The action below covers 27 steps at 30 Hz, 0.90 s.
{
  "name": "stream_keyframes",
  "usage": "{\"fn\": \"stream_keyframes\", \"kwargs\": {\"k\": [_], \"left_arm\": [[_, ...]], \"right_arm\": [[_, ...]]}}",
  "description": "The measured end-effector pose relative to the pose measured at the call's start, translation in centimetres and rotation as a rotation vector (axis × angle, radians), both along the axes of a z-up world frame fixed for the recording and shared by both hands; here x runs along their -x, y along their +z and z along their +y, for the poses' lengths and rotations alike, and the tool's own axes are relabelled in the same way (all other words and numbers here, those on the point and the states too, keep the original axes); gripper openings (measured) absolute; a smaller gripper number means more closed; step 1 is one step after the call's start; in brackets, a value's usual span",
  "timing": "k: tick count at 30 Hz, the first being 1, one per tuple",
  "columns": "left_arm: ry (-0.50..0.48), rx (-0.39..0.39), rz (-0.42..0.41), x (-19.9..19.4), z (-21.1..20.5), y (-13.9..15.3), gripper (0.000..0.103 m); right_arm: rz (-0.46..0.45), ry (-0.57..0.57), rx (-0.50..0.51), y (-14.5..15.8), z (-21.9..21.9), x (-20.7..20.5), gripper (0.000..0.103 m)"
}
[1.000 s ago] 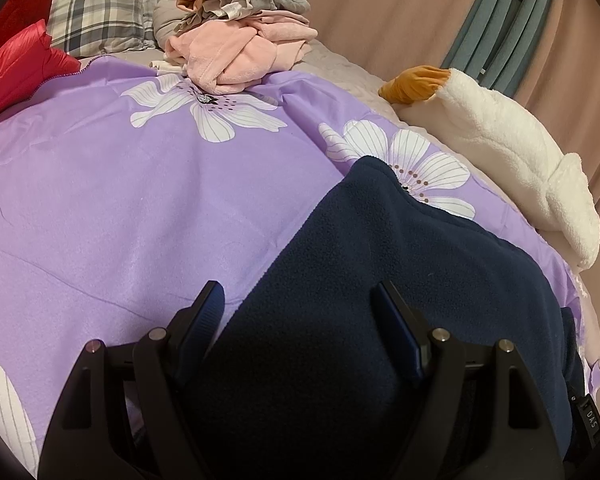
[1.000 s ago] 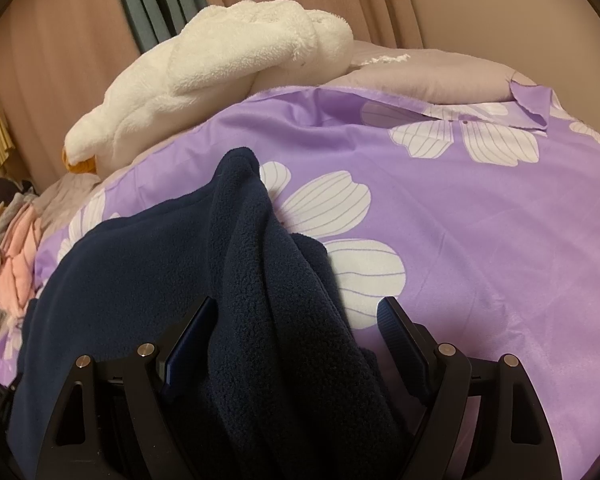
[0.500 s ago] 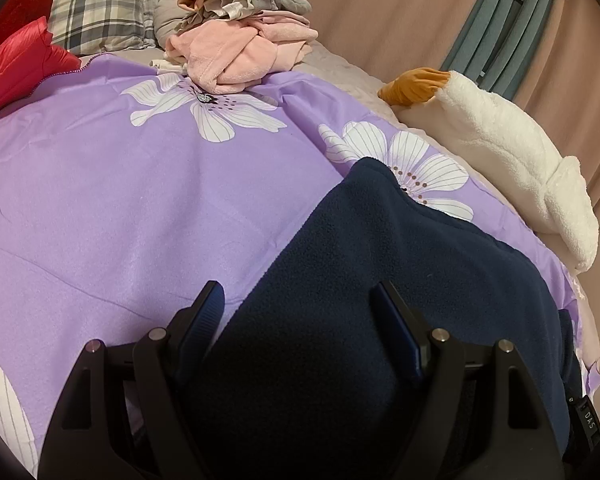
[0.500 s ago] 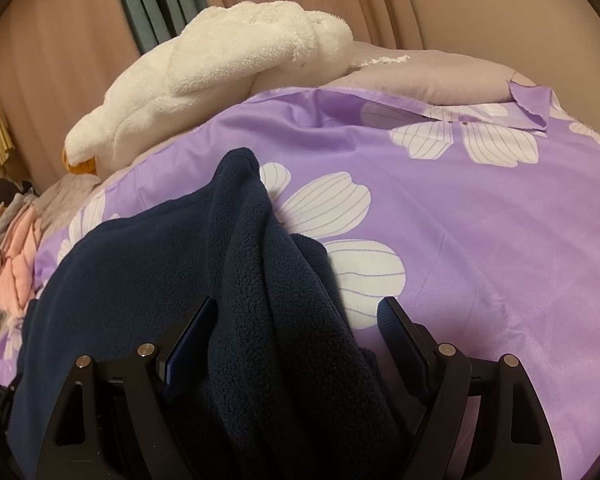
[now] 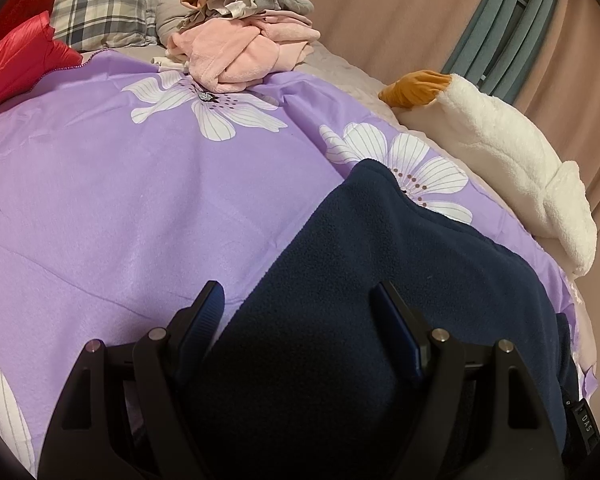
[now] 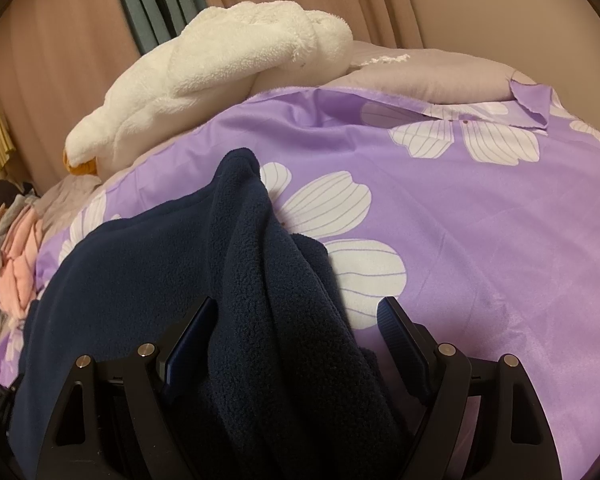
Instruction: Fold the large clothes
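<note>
A dark navy fleece garment (image 5: 364,280) lies on the purple flowered bedspread (image 5: 120,200). My left gripper (image 5: 300,300) is open, its fingers wide apart over the garment's near left edge, fleece between them. In the right wrist view the same garment (image 6: 132,280) shows a bunched ridge of fleece (image 6: 252,272) running up between the fingers of my right gripper (image 6: 296,316), which is open. Neither gripper is closed on the cloth.
A pile of pink and grey clothes (image 5: 240,48) sits at the far side with plaid pillows (image 5: 104,4) and a red puffy item (image 5: 16,56). A white plush goose (image 5: 500,152) lies along the bed's edge by the curtains; it also shows in the right wrist view (image 6: 220,80).
</note>
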<state>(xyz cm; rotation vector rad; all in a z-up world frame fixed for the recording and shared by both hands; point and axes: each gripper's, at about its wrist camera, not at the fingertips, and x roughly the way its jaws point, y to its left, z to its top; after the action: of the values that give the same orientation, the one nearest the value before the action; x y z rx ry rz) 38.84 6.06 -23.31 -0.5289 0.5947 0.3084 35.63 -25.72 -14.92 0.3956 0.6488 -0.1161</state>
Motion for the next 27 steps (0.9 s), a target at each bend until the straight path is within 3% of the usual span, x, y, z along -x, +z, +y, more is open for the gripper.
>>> {"fn": "stream_keyframes", "kwargs": {"k": [27], "left_arm": [[0.001, 0.015, -0.009, 0.03, 0.1, -0.01, 0.077]], "right_arm": [[-0.007, 0.004, -0.012, 0.0, -0.04, -0.04, 0.082]]}}
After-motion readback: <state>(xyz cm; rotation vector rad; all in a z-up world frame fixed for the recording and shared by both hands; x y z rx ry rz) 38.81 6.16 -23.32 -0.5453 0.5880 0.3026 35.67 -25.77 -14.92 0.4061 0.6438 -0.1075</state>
